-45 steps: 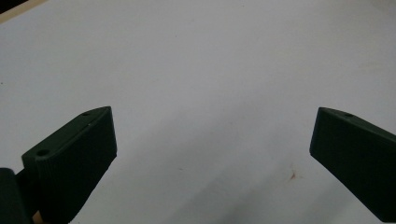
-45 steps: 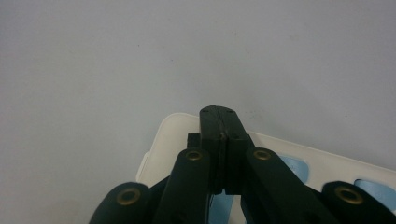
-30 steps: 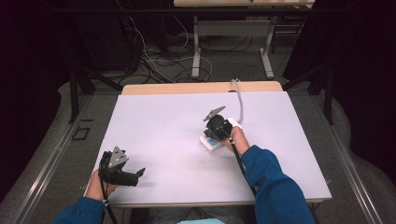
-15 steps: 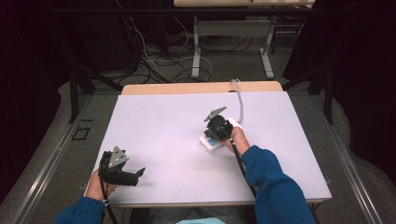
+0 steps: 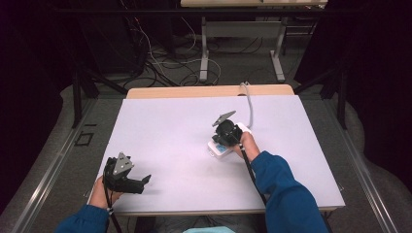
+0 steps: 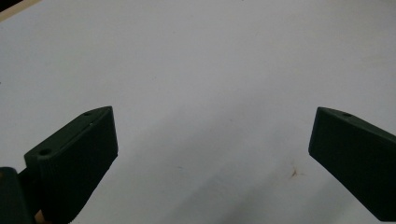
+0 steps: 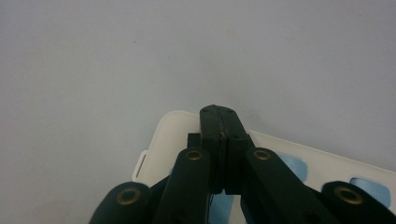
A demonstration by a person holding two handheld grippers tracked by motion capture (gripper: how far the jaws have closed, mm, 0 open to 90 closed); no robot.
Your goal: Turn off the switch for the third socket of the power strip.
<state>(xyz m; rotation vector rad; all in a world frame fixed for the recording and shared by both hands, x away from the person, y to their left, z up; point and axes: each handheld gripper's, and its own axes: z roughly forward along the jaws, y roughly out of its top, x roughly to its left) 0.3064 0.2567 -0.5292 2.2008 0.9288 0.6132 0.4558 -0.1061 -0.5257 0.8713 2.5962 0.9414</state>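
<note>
one white power strip [image 5: 219,147] lies mid-surface [image 5: 165,126], its cord [image 5: 249,104] running back. the right tool [image 7: 219,116], jaws together, rests on it. the left tool [image 5: 144,181] gapes apart near the front left edge.

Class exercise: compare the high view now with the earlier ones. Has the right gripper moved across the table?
No. The right gripper sits over the white power strip, beside the grey cable near the table back edge, as before.

bare table [image 5: 165,126] left of power strip [image 5: 219,147]
</note>
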